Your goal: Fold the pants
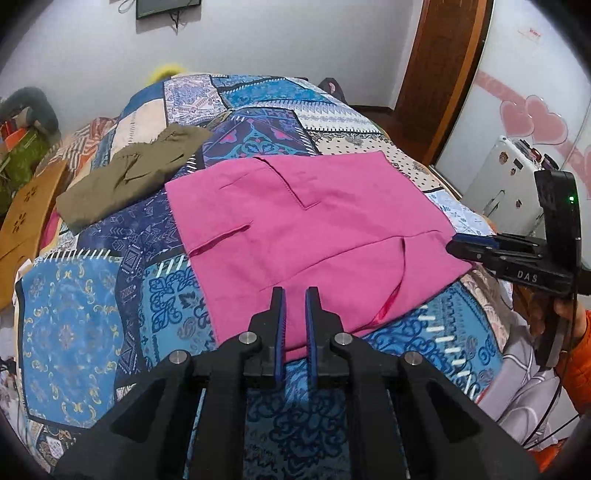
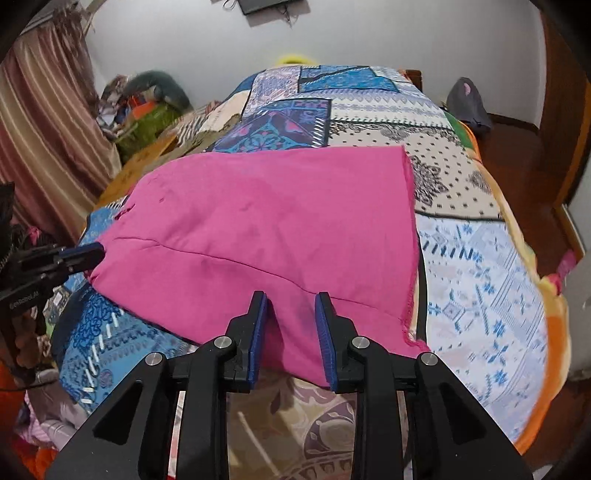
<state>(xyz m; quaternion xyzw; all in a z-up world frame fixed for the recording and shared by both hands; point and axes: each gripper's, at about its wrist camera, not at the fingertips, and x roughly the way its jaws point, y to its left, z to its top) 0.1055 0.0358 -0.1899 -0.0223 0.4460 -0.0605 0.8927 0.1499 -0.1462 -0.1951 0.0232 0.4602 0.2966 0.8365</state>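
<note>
On the bed: a patchwork quilt (image 1: pixel 74 332) in blue, navy and cream covers the mattress, with everything else lying on it
Pink pants (image 1: pixel 314 236): folded into a broad flat block in the middle of the quilt, seams and a pocket slit facing up; the near edge lies at both grippers
Left gripper (image 1: pixel 295 295): its blue-padded fingers (image 1: pixel 279 325) stand narrowly parted over the near edge of the pink pants, a thin strip of pink cloth showing in the gap; the pads do not visibly press on it
Right gripper (image 2: pixel 291 299): jaws clearly apart, wider than the left pair, with a fold of the pink pants rising between the pads; the cloth sits loose in the gap, not squeezed
Seen from the left wrist: the right gripper reaches in from the right edge, its tip at the right corner of the pants, a hand in an orange sleeve (image 1: pixel 580 332) holding it
Olive garment (image 1: pixel 129 177): crumpled on the quilt, up and to the left of the pink pants, just apart from them
Far wall: a dark screen (image 1: pixel 166 7) hangs at the top
</note>
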